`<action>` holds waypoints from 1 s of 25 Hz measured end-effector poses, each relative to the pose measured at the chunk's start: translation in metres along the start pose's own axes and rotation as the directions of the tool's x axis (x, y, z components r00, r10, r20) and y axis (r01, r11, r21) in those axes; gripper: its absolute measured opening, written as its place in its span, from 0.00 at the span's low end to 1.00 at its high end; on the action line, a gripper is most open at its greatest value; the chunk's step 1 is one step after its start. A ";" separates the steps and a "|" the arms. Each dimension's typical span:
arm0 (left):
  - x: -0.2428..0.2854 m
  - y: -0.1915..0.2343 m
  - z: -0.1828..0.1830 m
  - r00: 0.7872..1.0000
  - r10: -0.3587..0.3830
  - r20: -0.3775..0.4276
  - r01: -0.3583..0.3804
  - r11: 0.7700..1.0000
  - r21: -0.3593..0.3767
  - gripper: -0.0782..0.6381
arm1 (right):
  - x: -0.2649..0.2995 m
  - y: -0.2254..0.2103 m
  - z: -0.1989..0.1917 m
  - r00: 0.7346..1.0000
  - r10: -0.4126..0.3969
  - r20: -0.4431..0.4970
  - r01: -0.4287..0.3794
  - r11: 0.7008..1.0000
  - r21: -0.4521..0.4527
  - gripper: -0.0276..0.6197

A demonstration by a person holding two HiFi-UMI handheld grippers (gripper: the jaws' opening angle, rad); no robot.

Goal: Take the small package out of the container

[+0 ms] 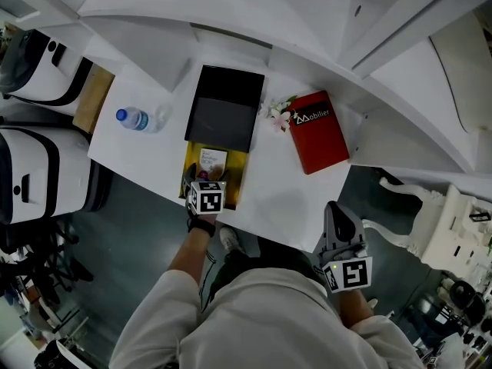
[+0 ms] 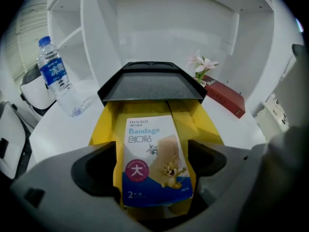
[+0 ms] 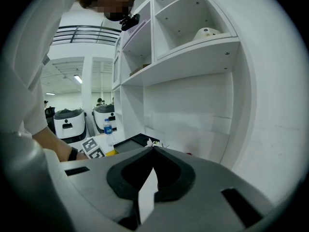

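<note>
1. Far left: two white machines with black trim (image 1: 34,167) stand on the floor beside the white table (image 1: 269,194). I am not in contact with them.

2. Left part of the table: a clear water bottle (image 1: 135,119) with a blue cap and label lies on its side in the head view, well apart from my jaws.

3. Centre-left: the yellow container (image 1: 191,167) sits at the near edge of the table. A black cover (image 1: 225,108) sits over its far part and the near part is open.

4. My left gripper (image 2: 152,146) reaches into the open near part. Jaw state: closed on the small package (image 2: 153,159), one jaw against each long side edge. The package is a flat white-and-blue bandage packet with a cartoon print. It is inside the yellow container, near its front end, face up and slightly tilted. My wrist behind this gripper carries a dark band (image 1: 201,225).

5. Centre-right: a small sprig of pale flowers (image 1: 274,112) lies just beside the black cover. A red book (image 1: 317,131) lies flat next to it, angled on the table.

6. Right: my right gripper (image 3: 153,148) hangs off the table's near edge, level with my body. Jaw state: clenched, tips meeting, nothing gripped. Its camera looks toward the white shelving (image 3: 193,47).
</note>
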State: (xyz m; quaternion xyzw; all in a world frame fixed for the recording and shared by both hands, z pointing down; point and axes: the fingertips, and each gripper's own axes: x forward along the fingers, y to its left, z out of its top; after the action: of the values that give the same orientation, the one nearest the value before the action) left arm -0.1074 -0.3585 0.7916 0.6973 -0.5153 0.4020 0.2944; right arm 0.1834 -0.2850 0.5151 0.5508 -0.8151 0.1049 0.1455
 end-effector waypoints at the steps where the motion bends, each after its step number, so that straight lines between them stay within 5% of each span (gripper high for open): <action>1: 0.002 0.000 -0.001 1.000 0.001 -0.011 -0.001 1.000 0.003 0.75 | 0.000 -0.001 0.000 1.000 -0.001 -0.001 0.001 1.000 0.001 0.08; 11: 0.014 -0.002 -0.012 0.990 -0.034 -0.139 0.032 0.999 -0.020 0.75 | 0.002 -0.008 -0.003 1.000 -0.010 0.002 0.010 1.000 0.017 0.08; 25: -0.002 -0.008 -0.008 0.995 -0.050 -0.088 0.047 0.998 -0.029 0.71 | -0.012 -0.006 0.003 0.999 -0.015 0.028 0.015 1.000 0.011 0.08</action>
State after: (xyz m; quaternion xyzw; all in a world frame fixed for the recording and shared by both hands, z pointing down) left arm -0.1018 -0.3488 0.7941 0.6871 -0.4900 0.4184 0.3358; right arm 0.1932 -0.2781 0.5085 0.5592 -0.8122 0.1005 0.1320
